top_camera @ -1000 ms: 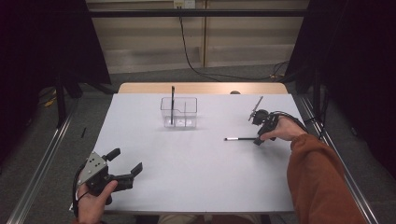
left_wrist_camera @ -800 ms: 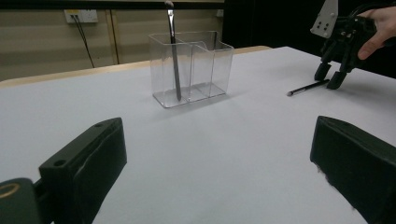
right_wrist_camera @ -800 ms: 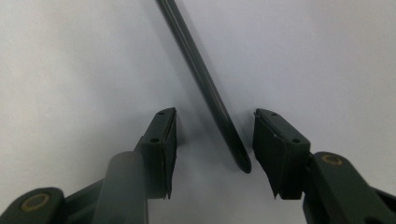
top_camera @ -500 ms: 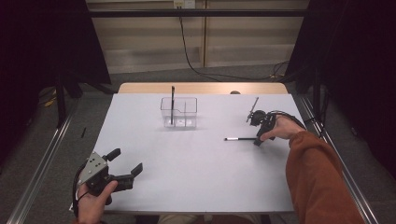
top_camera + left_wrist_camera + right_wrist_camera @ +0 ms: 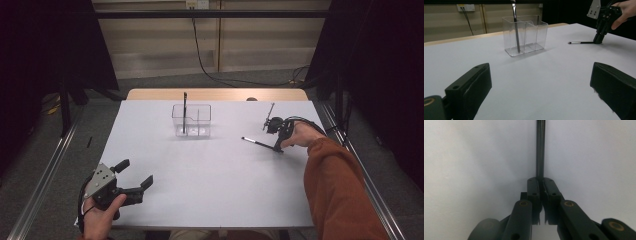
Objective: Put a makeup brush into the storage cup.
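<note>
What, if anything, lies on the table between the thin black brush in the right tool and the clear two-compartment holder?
Nothing visible does. The right tool is shut on the brush, which lies on the white table. The stretch of table between it and the clear holder is bare. The holder's right compartment looks empty; the left one holds another brush.

- Right gripper (image 5: 278,146), far right of white table (image 5: 210,200), jaws just closed on thin black brush (image 5: 257,144) lying flat.
- Left gripper (image 5: 134,184) gapes wide, near corner.
- Clear box (image 5: 192,120) holds one upright brush (image 5: 184,111).
</note>
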Demonstrator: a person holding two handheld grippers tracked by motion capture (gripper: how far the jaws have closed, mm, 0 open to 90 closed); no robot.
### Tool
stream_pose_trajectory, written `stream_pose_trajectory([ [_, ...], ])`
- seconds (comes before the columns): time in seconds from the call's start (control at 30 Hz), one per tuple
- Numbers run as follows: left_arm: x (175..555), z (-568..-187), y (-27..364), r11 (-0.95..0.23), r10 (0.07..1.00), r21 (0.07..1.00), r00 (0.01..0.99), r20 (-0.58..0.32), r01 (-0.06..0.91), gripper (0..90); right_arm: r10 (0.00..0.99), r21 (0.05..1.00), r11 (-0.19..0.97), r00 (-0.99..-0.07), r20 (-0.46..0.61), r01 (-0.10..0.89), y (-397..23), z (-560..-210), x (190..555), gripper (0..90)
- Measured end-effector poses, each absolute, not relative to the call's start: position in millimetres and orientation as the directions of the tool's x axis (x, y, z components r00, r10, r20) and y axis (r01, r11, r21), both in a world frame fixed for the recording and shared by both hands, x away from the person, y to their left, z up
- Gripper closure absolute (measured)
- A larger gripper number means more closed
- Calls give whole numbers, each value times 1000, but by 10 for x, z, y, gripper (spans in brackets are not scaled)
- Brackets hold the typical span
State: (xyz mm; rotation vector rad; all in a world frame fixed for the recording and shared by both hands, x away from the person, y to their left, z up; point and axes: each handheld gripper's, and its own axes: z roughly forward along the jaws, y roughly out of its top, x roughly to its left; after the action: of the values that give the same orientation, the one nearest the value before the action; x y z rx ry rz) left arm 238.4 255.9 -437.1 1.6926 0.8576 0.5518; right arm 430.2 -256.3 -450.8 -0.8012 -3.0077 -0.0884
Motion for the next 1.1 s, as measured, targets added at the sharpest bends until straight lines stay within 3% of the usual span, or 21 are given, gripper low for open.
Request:
stream_pose_trajectory([
  [0.63, 2388, -4370, 2580, -126, 781, 957, 621, -68, 263, 36, 553, 136, 817, -828, 93, 561, -2690, -4484, 4263, 849],
  [0.77, 2388, -4372, 2577, -125, 781, 956, 621, -70, 265, 36, 560, 163, 813, -827, 43, 559, -2665, -4459, 4227, 849],
  [1.1, 2382, -4365, 2587, -119, 789, 958, 611, -69, 262, 36, 624, 268, 745, -780, 42, 611, -2644, -4424, 4162, 849],
])
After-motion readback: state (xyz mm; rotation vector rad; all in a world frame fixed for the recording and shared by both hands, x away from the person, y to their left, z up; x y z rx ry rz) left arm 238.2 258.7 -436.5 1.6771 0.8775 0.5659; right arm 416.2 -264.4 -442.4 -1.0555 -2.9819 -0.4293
